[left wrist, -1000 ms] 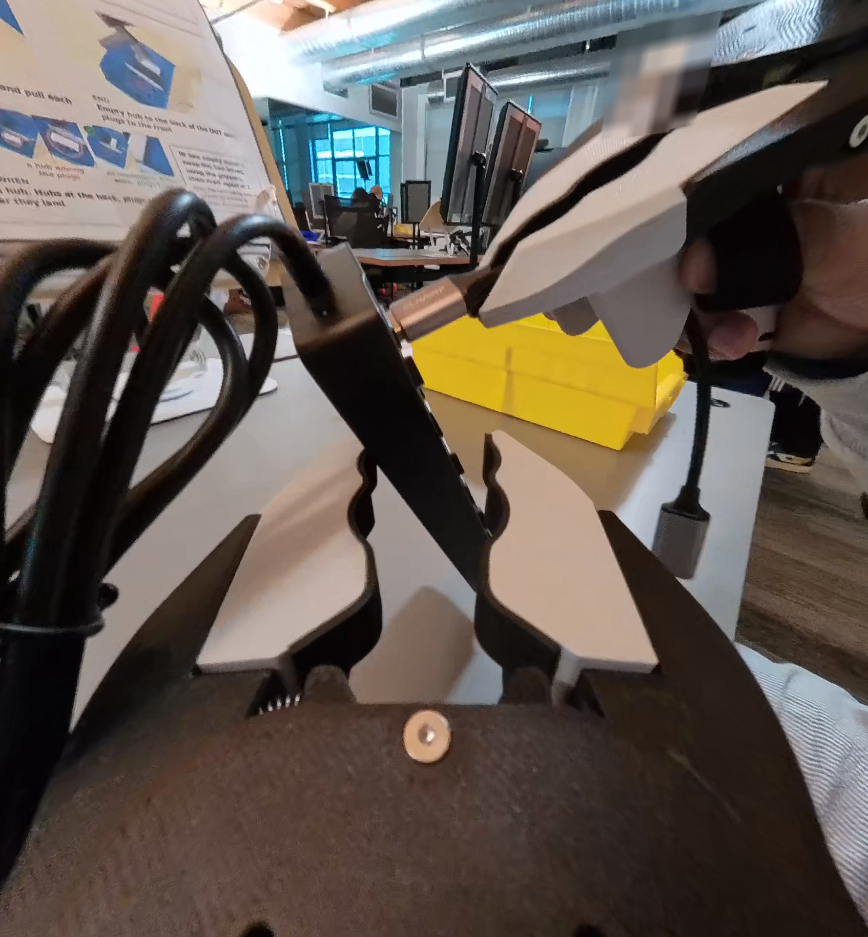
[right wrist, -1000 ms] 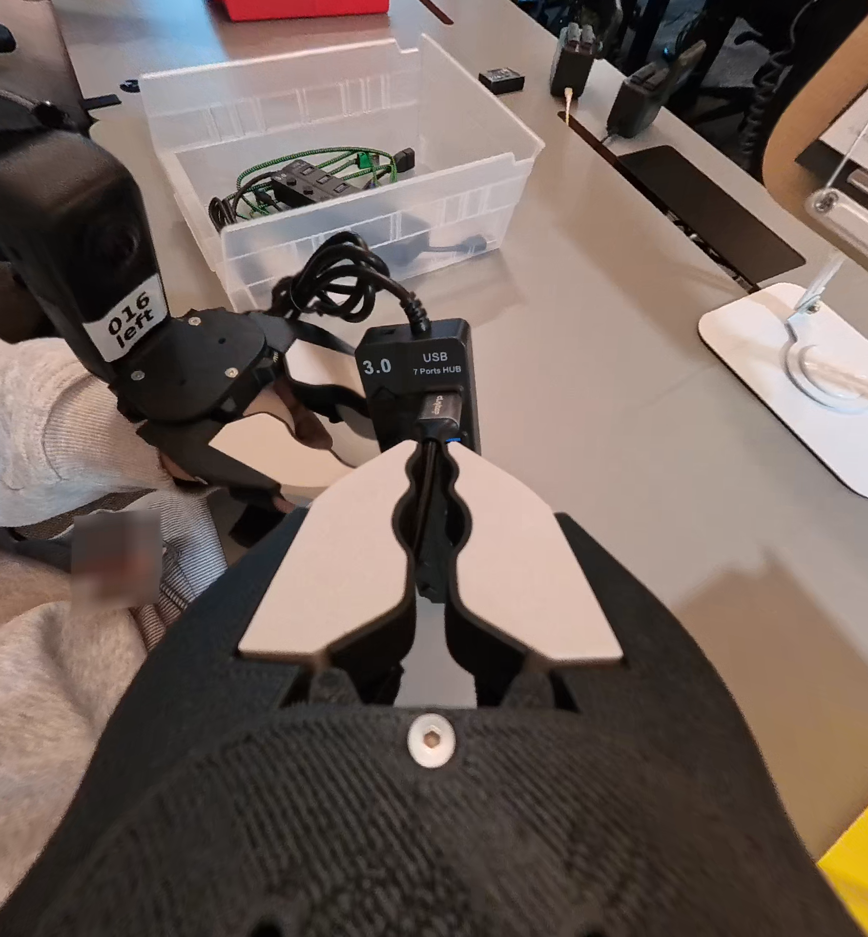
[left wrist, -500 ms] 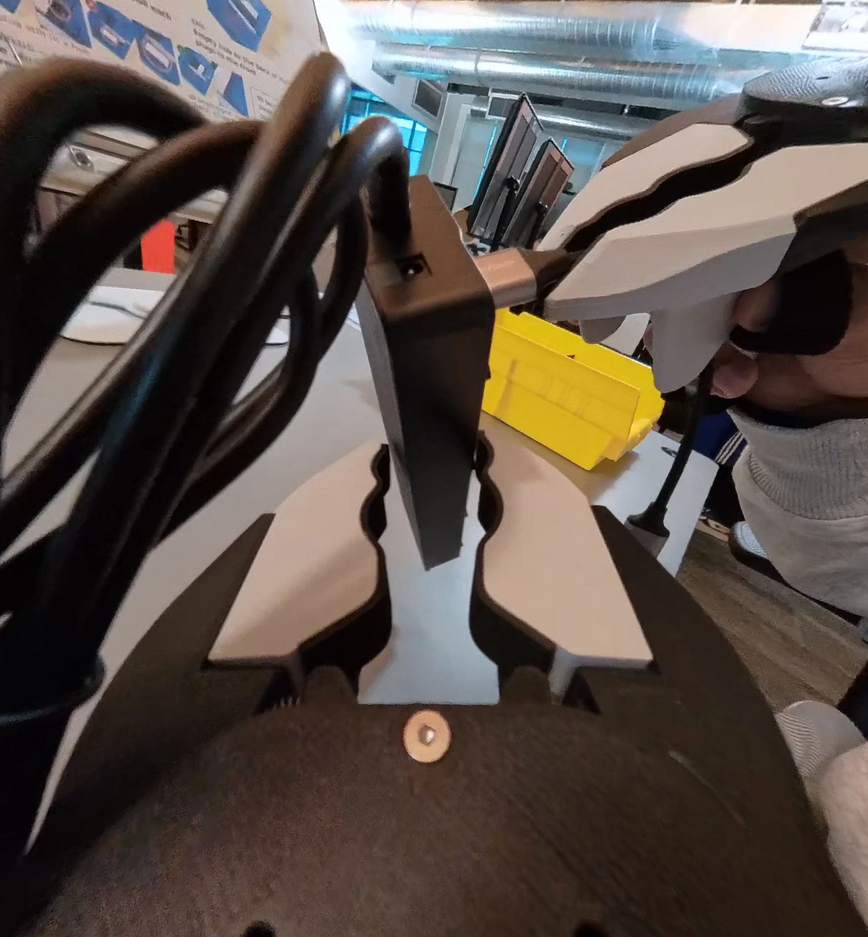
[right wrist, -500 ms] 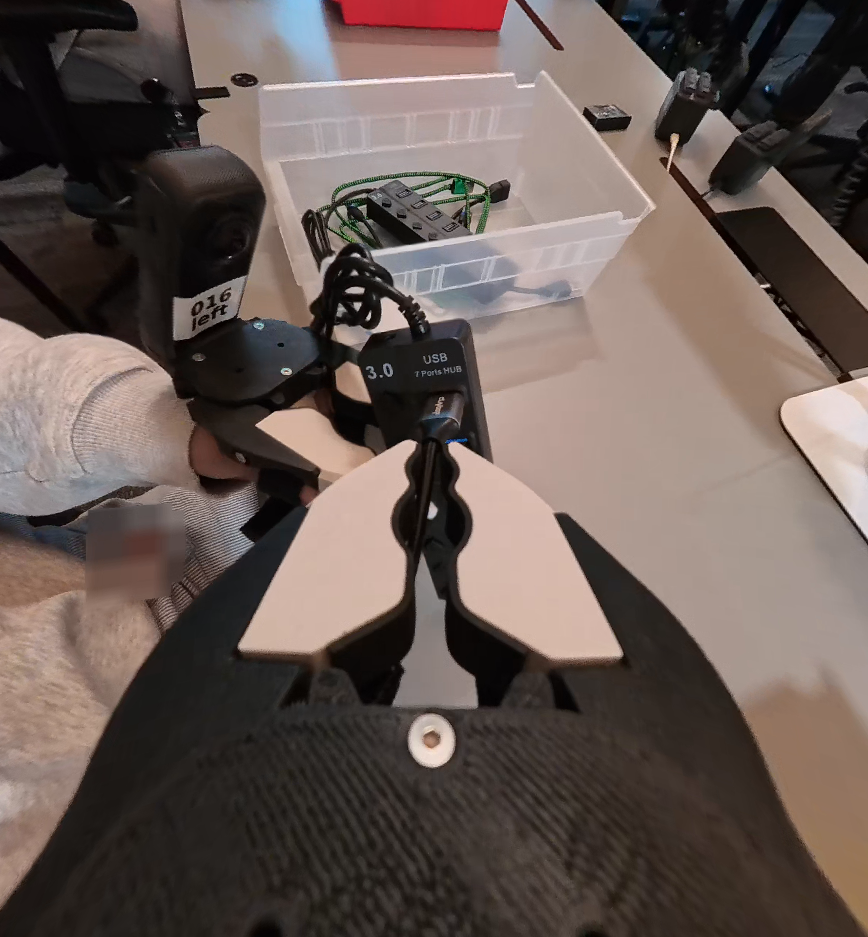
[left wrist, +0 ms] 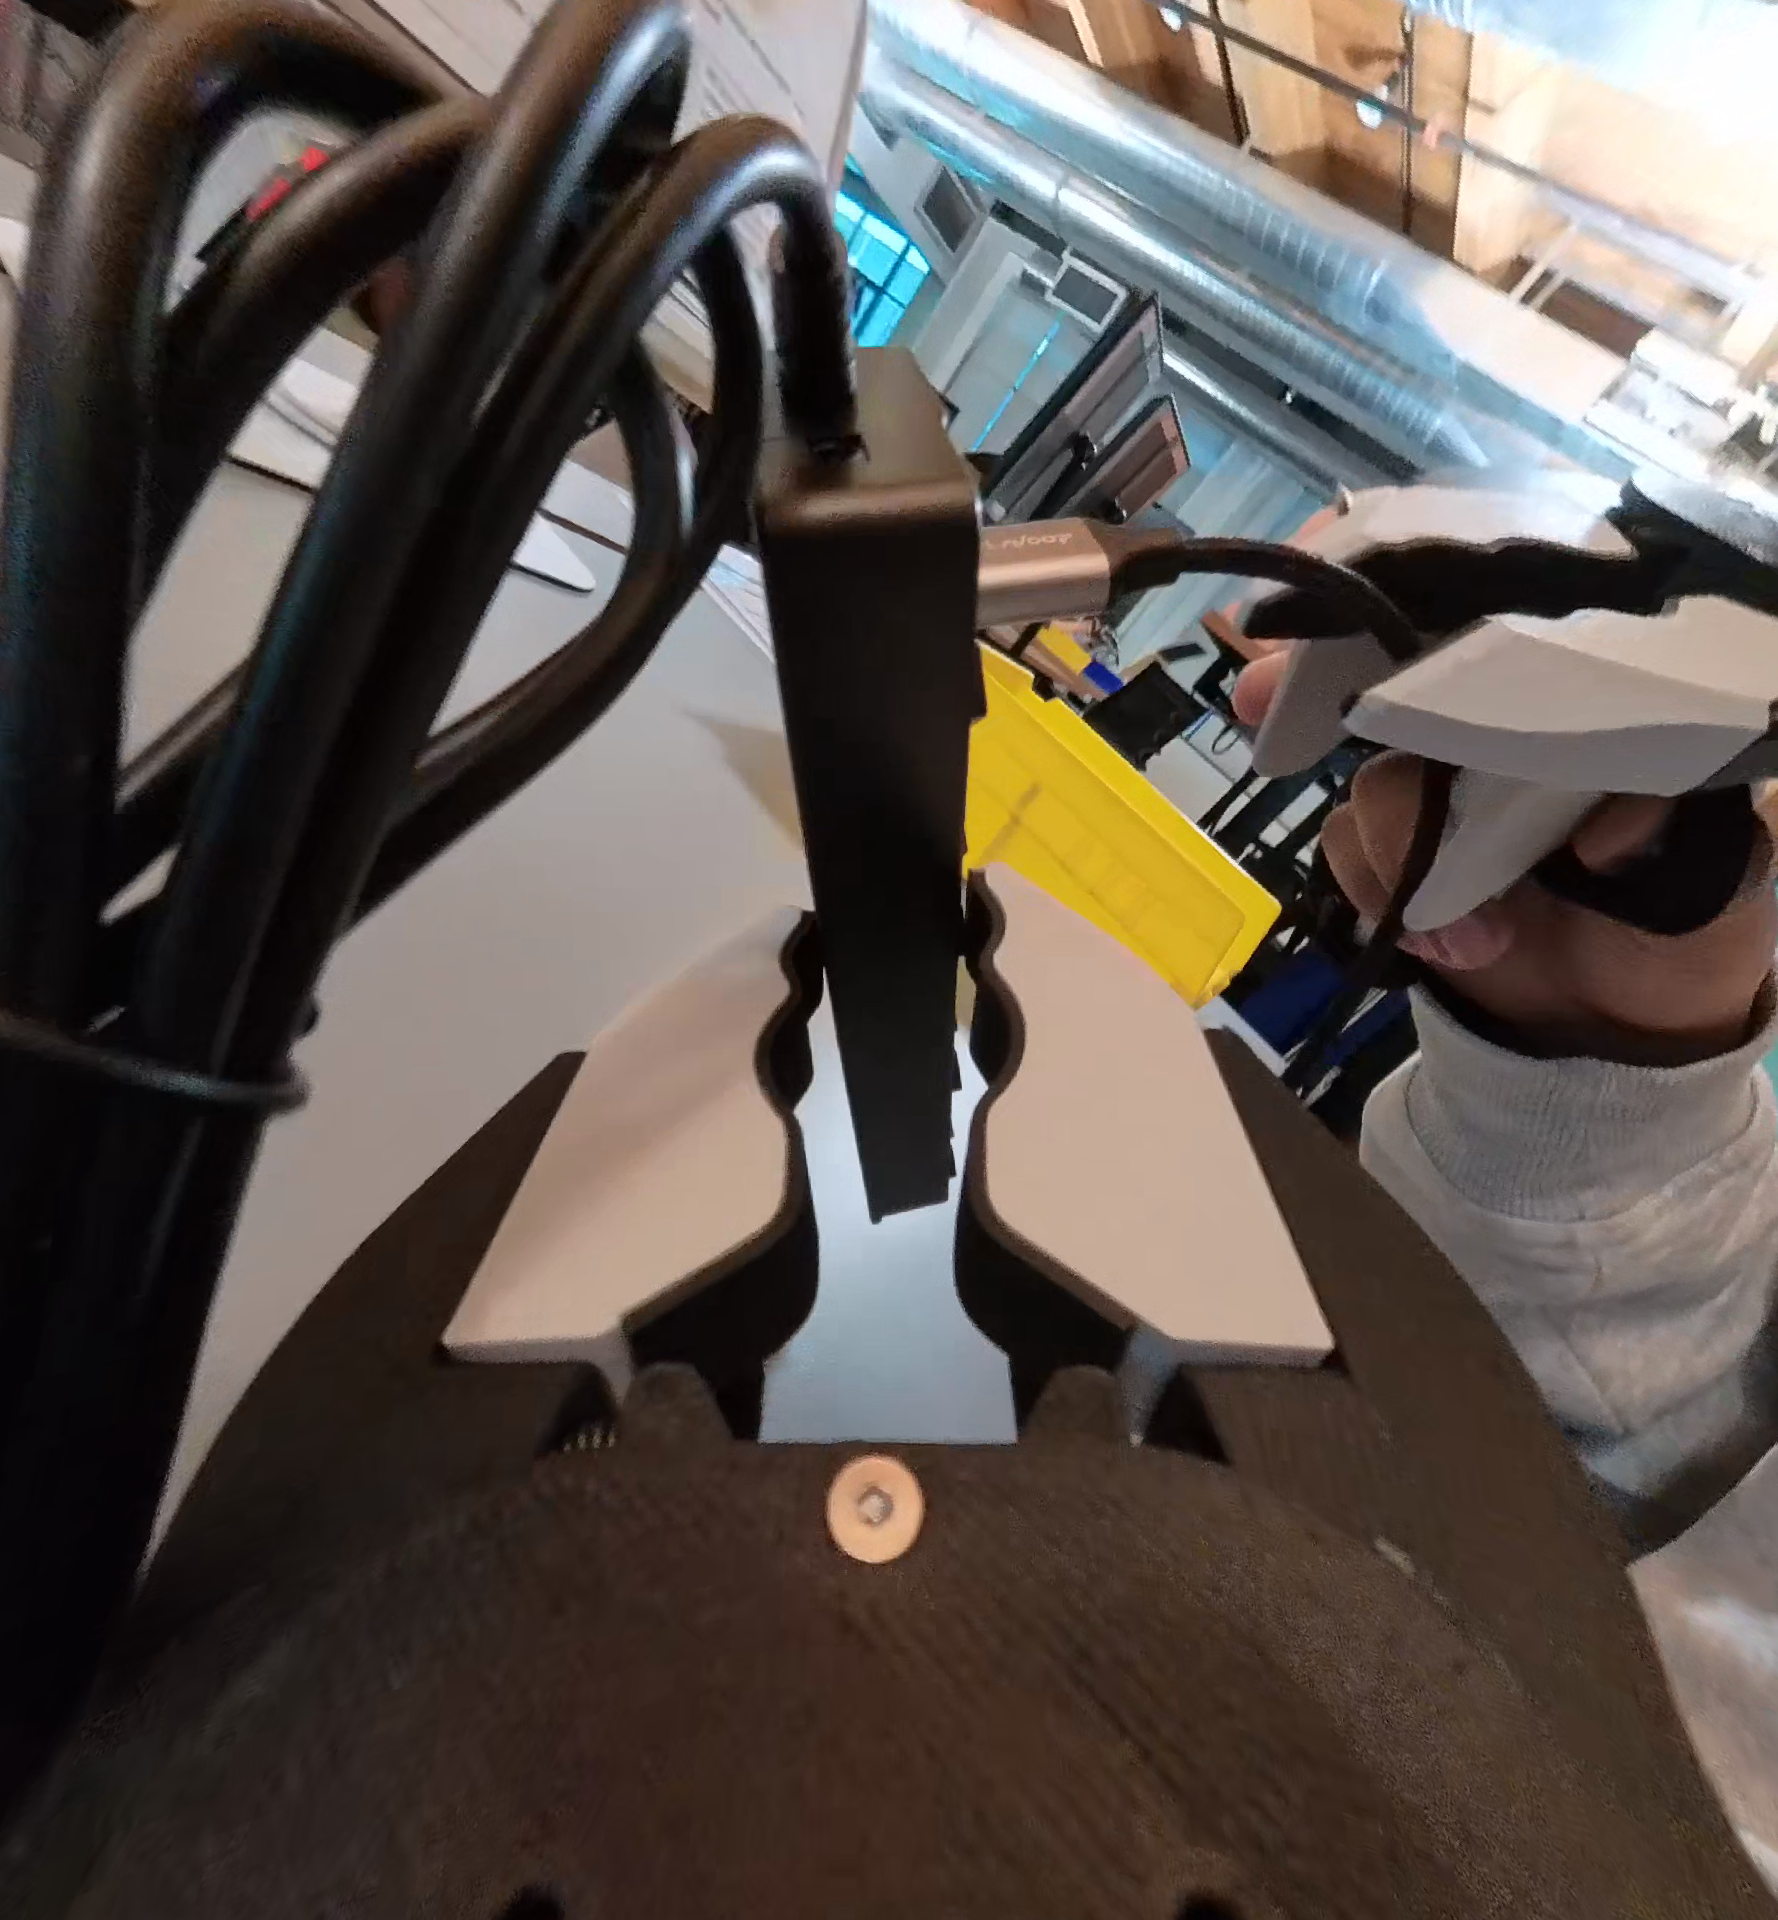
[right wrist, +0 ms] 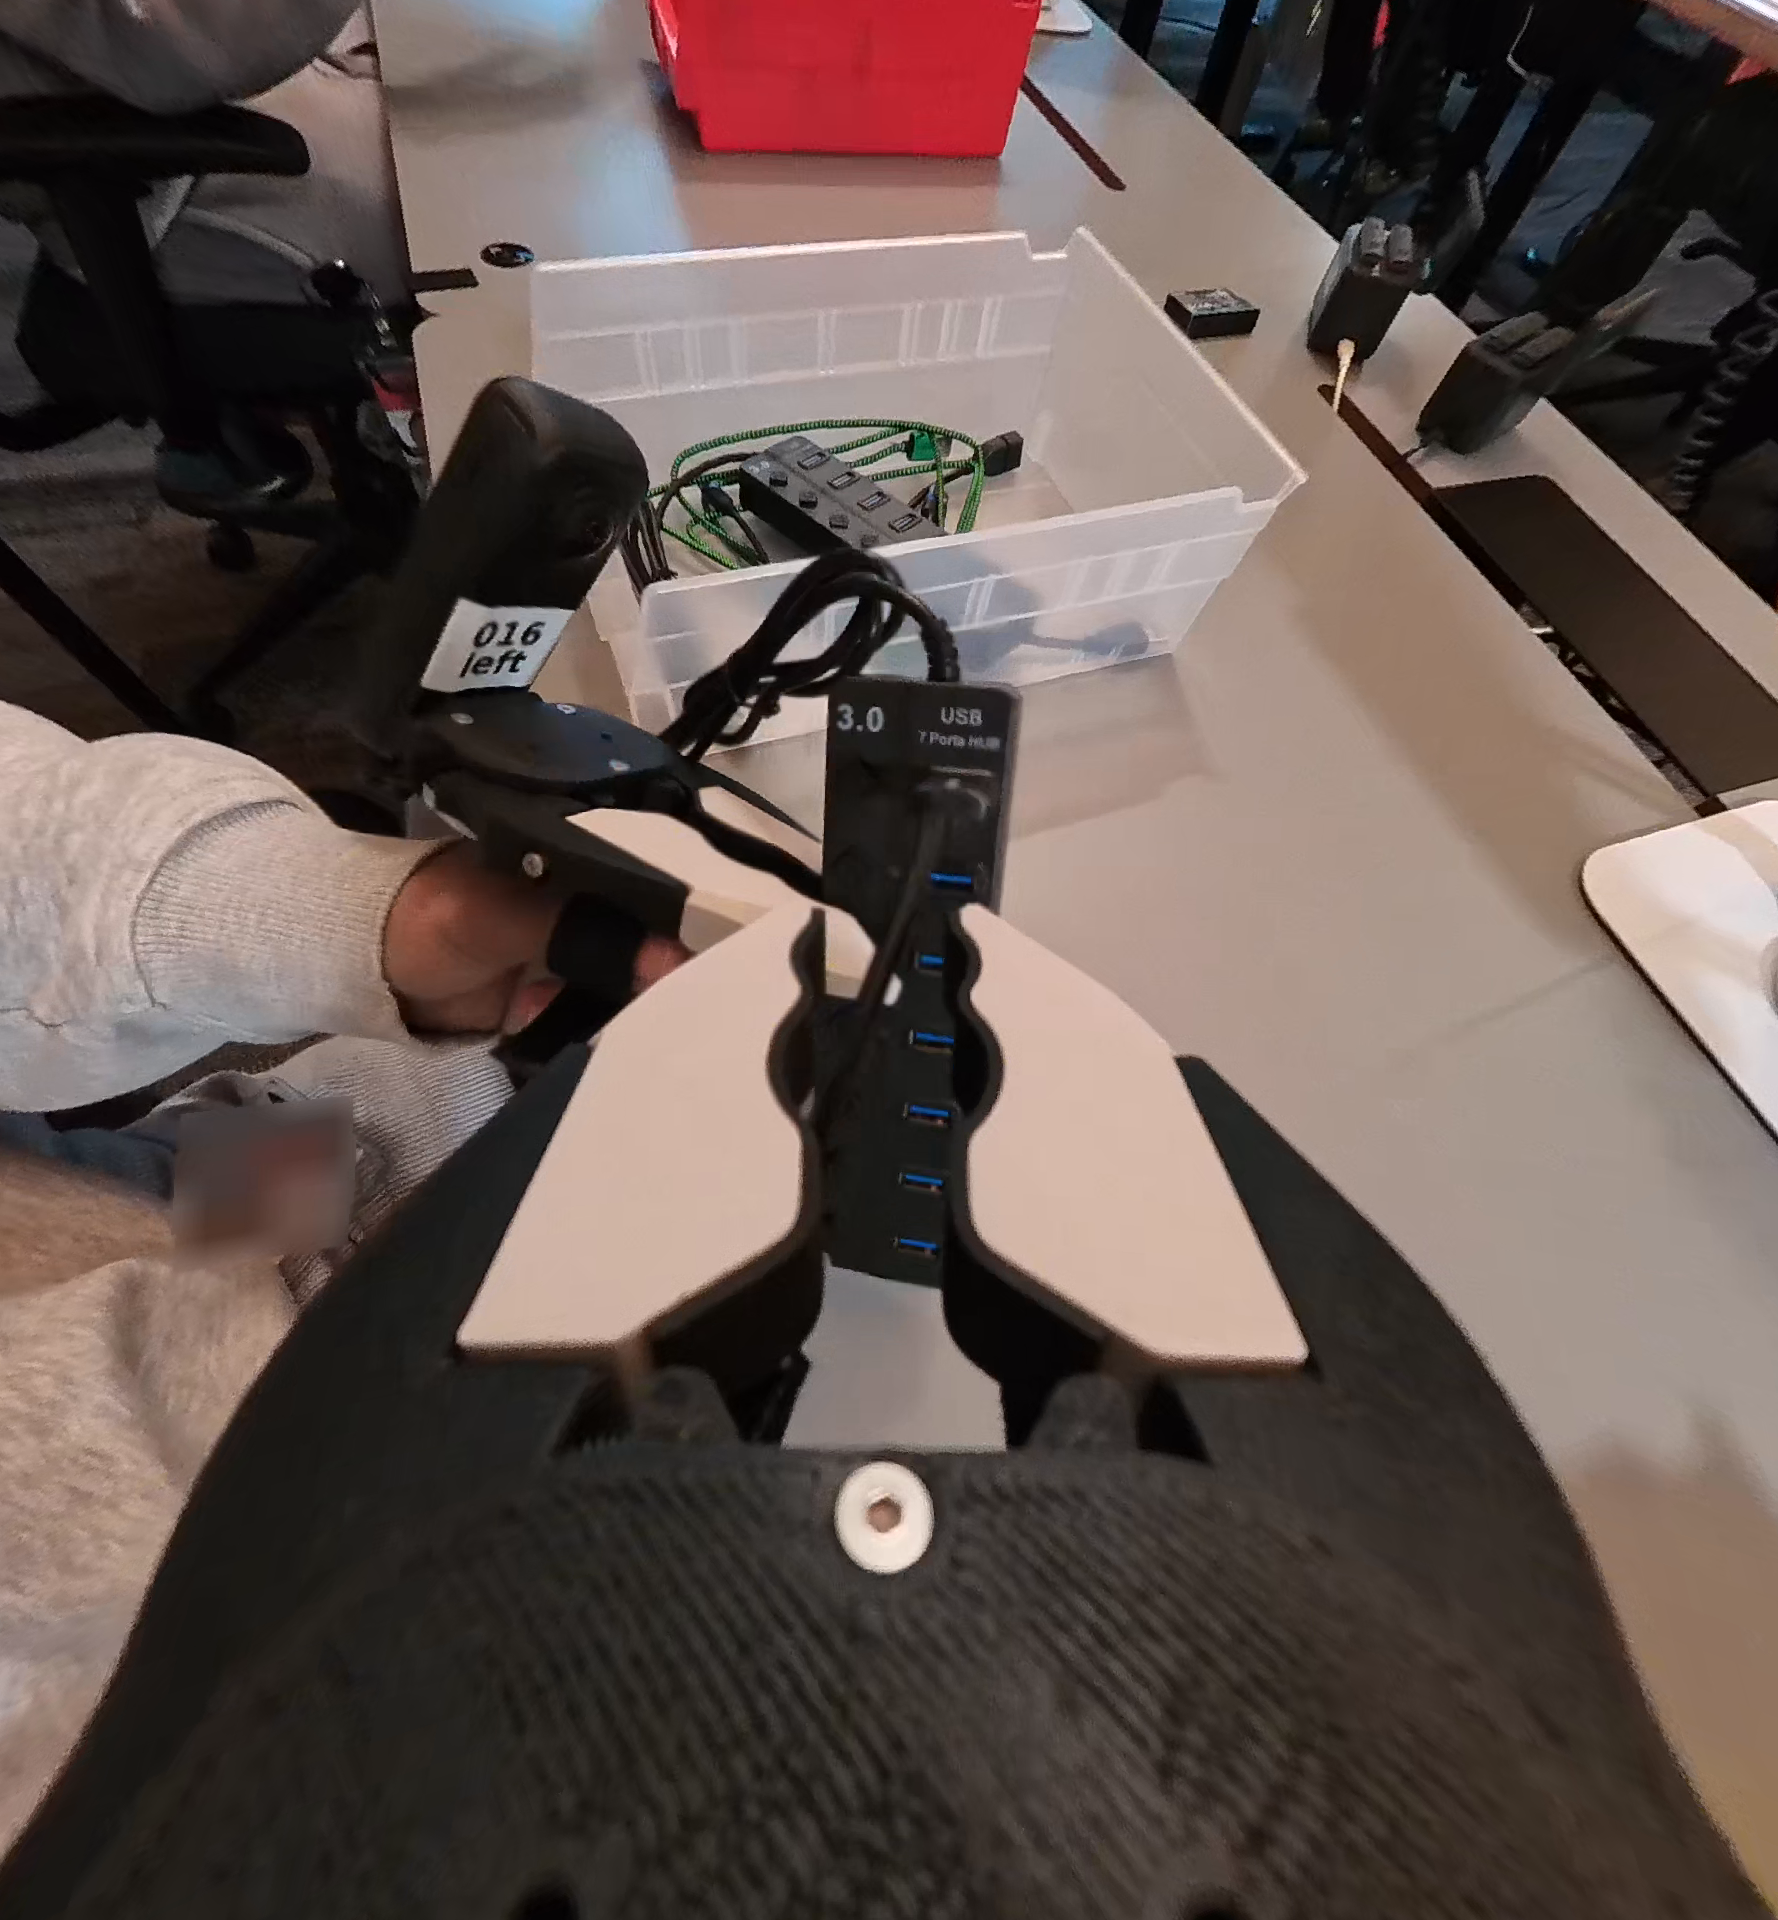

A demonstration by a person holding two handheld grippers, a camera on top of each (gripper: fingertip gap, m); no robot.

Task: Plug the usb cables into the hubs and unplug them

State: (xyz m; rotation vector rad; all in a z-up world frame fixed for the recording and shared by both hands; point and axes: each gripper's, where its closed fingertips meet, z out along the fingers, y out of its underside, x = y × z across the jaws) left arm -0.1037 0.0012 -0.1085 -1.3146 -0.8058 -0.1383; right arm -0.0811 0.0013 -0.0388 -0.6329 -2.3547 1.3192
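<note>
Left gripper (left wrist: pixel 885 1023): I read its jaws as closed on the black USB hub (left wrist: pixel 869 790), clamping the lower part of the hub's body edge-on, with the hub standing upright between the fingers. In the right wrist view the same hub (right wrist: pixel 916 935) faces me with its row of blue ports running down its length, held above the grey table (right wrist: pixel 1280 935).

Right gripper (right wrist: pixel 885 1039): I read its jaws as parted. The fingers stand on either side of the hub's port face without clamping anything. The thin black USB cable (right wrist: pixel 890 935) runs loosely through the gap between them. In the left wrist view the right gripper (left wrist: pixel 1436 634) sits just beside the hub, well off the plug, with the cable (left wrist: pixel 1280 582) arcing back into its fingers.

Plug status: the grey metal USB plug (left wrist: pixel 1046 566) is seated in the topmost port on the hub's side, near the top end.

Hub lead: the hub's own thick black cord (left wrist: pixel 241 623) leaves the top end and hangs in a bundled coil to the left, tied with a thin wire.

Surroundings: a clear plastic bin (right wrist: pixel 1176 520) stands on the table beyond the hub and contains a second hub (right wrist: pixel 843 494) with a green braided cable (right wrist: pixel 760 447). A red bin (right wrist: pixel 843 73) stands farther back. A yellow bin (left wrist: pixel 1093 831) lies behind the held hub.
</note>
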